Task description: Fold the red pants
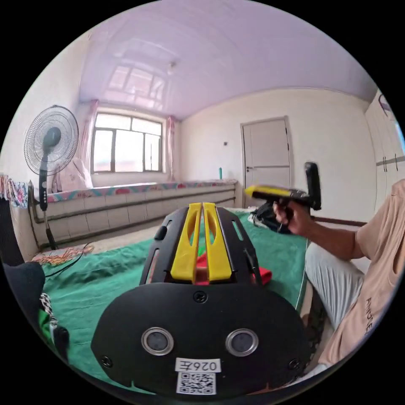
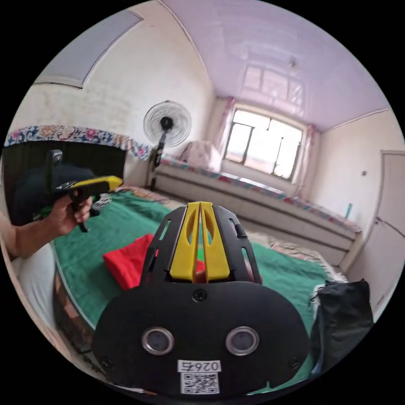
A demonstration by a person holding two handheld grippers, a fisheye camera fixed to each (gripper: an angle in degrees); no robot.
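Note:
The red pants [image 2: 126,261] lie in a compact folded bundle on the green blanket [image 2: 278,270], partly hidden behind my right gripper [image 2: 199,205]. That gripper hovers above them, its yellow jaws shut with nothing between. In the left gripper view a corner of the red pants [image 1: 264,275] peeks out beside my left gripper [image 1: 201,205], which is also shut and empty, raised over the green blanket [image 1: 105,270]. A hand holds the right gripper [image 1: 251,192] up in the air at the right. The left gripper [image 2: 118,182] is likewise held up by a hand at the left.
The person sits at the bed's edge, a knee [image 1: 333,274] beside the blanket. A dark bag [image 1: 265,215] lies at the blanket's far end and shows close by as a dark bag [image 2: 344,308]. A standing fan [image 1: 50,143], a window [image 1: 126,145] and a door [image 1: 266,156] line the walls.

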